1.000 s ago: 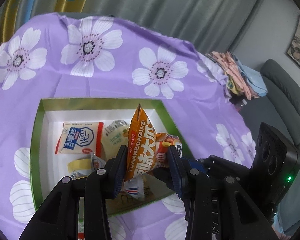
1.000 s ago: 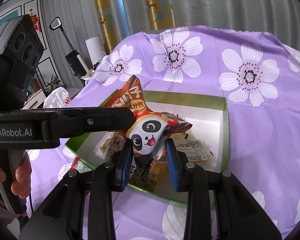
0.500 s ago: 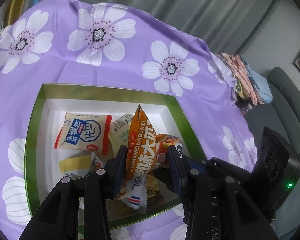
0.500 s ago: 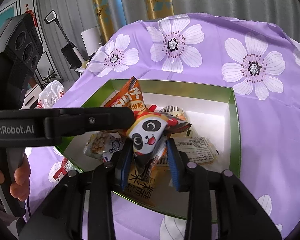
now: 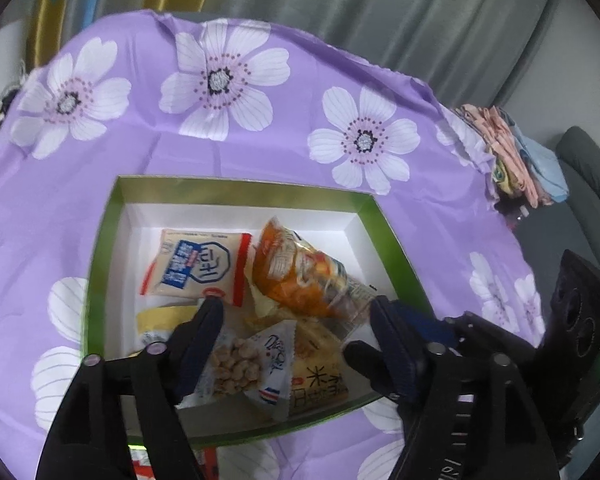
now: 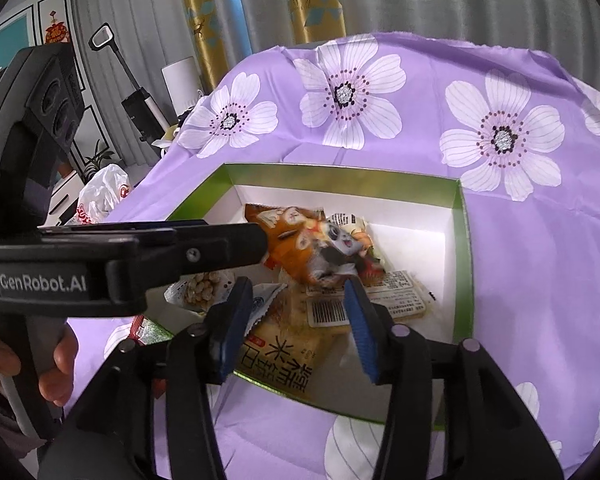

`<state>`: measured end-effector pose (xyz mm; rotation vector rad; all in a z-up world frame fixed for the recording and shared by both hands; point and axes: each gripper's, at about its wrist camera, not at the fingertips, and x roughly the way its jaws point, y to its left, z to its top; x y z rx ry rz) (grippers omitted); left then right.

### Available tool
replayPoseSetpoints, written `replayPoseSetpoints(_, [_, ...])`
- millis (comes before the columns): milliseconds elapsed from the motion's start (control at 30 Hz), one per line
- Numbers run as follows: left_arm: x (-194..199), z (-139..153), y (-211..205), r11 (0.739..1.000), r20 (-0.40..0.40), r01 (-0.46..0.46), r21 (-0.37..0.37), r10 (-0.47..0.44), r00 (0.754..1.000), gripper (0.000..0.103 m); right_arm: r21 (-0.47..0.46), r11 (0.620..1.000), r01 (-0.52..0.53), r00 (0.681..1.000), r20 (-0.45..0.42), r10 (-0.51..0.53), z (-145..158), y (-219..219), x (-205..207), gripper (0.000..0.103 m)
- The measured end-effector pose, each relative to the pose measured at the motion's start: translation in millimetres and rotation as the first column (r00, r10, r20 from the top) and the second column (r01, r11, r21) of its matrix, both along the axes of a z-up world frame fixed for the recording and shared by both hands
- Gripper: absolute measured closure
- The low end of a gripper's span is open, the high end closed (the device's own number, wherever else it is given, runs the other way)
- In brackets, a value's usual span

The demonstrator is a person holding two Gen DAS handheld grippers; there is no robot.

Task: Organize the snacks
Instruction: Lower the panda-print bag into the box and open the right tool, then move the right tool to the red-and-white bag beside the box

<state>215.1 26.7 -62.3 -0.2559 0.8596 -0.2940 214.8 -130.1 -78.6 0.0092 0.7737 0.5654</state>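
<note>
A green-rimmed white box (image 5: 104, 240) (image 6: 462, 240) on the purple flowered cloth holds several snack packets. An orange packet (image 5: 296, 276) (image 6: 300, 248) and a panda packet (image 6: 346, 244) lie loose on the pile inside it. A blue-and-white packet (image 5: 198, 266) lies flat at the left, a peanut packet (image 5: 240, 364) (image 6: 200, 286) near the front. My left gripper (image 5: 296, 316) is open above the front of the box. My right gripper (image 6: 296, 292) is open over the box's near side. Both are empty.
The left gripper's body (image 6: 120, 252) crosses the right wrist view from the left. A stack of folded cloths (image 5: 512, 152) sits at the table's right edge, with a grey sofa (image 5: 588, 168) beyond. A white plastic bag (image 6: 104, 196) lies off the table's left side.
Both grippers opened. The orange packet left the left jaws and the panda packet left the right jaws; both dropped onto the pile in the box.
</note>
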Motion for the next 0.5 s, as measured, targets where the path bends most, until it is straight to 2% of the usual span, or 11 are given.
replayPoseSetpoints(267, [-22.6, 20.1, -0.7, 0.996, 0.053, -0.030, 0.081, 0.026, 0.998, 0.025, 0.012, 1.000, 0.018, 0.999, 0.029, -0.018, 16.6, -7.8, -23.4, 0.037])
replayPoseSetpoints(400, [-35.6, 28.2, -1.0, 0.995, 0.073, -0.036, 0.088, 0.029, 0.997, 0.025, 0.026, 0.999, 0.033, 0.998, 0.049, -0.034, 27.7, -11.6, -38.3, 0.027])
replayPoseSetpoints(467, [-43.5, 32.3, -1.2, 0.994, 0.086, -0.048, 0.101, 0.040, 0.996, 0.005, 0.030, 0.999, 0.043, 0.998, 0.053, -0.045, 32.3, -13.3, -44.6, 0.022])
replayPoseSetpoints(500, [-48.4, 34.0, -1.1, 0.993, 0.096, -0.054, 0.105, 0.044, 0.994, 0.003, 0.032, 0.998, 0.049, 0.997, 0.055, -0.051, 35.2, -13.9, -49.3, 0.020])
